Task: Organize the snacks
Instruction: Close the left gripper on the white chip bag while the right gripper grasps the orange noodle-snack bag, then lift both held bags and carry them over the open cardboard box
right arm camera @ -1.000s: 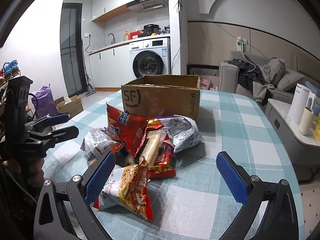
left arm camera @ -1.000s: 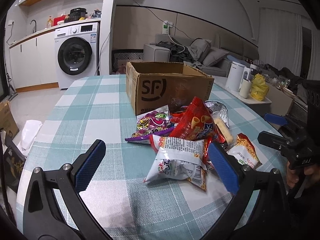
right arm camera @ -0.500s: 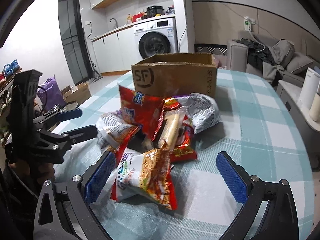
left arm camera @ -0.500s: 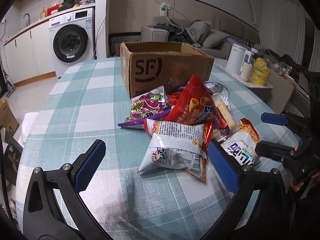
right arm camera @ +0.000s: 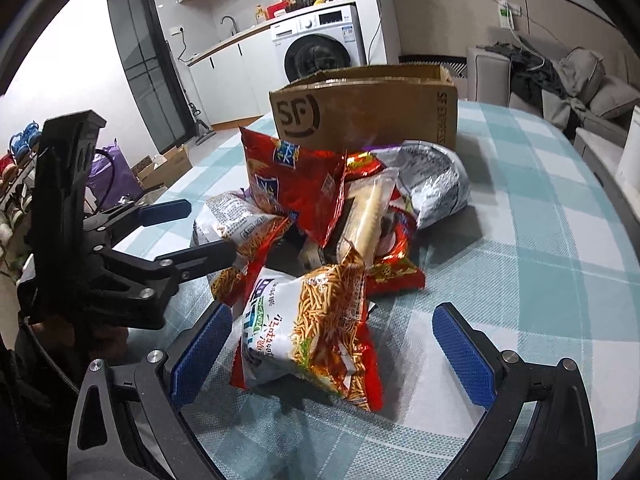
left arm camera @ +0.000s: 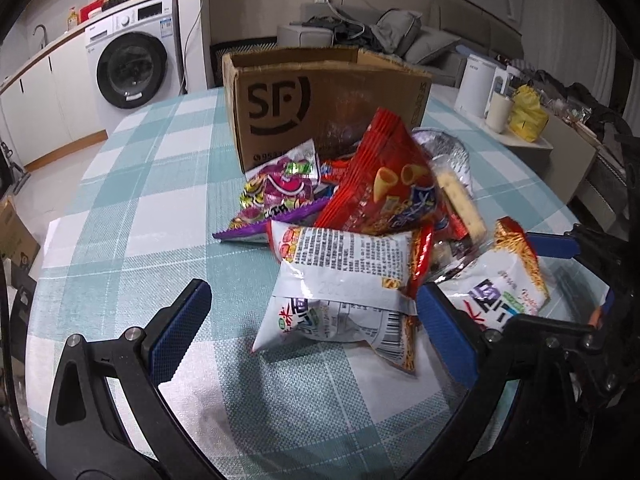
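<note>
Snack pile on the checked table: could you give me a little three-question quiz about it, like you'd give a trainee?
1. True or false: the cardboard box stands behind the snack pile.
2. Which is nearest the right gripper: A the noodle-snack bag, B the silver bag, C the box?
3. Fill in: both grippers, left gripper included, are ____.

Key: 1 true; 2 A; 3 open.
</note>
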Tool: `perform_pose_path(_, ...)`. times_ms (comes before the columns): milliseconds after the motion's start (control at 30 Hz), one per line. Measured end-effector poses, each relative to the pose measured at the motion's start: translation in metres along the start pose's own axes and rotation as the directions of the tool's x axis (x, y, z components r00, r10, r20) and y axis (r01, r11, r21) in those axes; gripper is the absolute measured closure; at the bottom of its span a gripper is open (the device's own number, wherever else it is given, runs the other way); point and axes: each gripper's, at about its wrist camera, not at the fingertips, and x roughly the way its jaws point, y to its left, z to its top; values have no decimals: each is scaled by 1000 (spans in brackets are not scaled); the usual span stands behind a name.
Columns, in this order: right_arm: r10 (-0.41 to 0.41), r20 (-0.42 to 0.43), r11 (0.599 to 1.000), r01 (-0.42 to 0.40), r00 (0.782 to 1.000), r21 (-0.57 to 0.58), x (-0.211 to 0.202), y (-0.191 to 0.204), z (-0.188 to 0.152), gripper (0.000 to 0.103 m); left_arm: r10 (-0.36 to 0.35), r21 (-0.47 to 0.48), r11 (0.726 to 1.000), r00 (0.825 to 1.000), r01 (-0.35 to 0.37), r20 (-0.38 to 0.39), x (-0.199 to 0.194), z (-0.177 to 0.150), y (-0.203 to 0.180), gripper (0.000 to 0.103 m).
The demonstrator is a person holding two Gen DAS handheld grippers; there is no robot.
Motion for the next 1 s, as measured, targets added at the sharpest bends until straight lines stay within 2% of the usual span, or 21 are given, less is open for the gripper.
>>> perform_pose_path(167, 31, -27, 999, -30, 999, 11, 8, -1, -2, 2, -4, -7, 1000, 1000, 4, -22, 10, 3, 2, 1)
perform_pose_path(333, 47, -44, 999, -46, 998, 9, 14, -2, -3, 12, -16, -5, 1000, 999, 16, -39, 19, 6, 3, 2)
perform_pose_path(433, 60, -53, 998, -60, 997, 11, 17, -1, -2, 14, -46, -8, 999, 998, 45, -52, 22, 6, 2, 8)
perform_pose_path(600, 92, -69, 996, -90, 993, 26, 21, -1, -3, 20, -145, -29, 989, 987, 143, -70, 28, 5, 4, 34)
perform_pose_path(800, 119, -70, 993, -118, 990, 27, 24, 2, -2, 30, -166, -26, 986, 985, 165, -49, 22, 4, 3, 45)
perform_pose_path(1000, 129, -63, 992, -128, 990, 26, 17, 1, -7, 37, -174, -23, 985, 984, 173, -44, 17, 0, 4, 46)
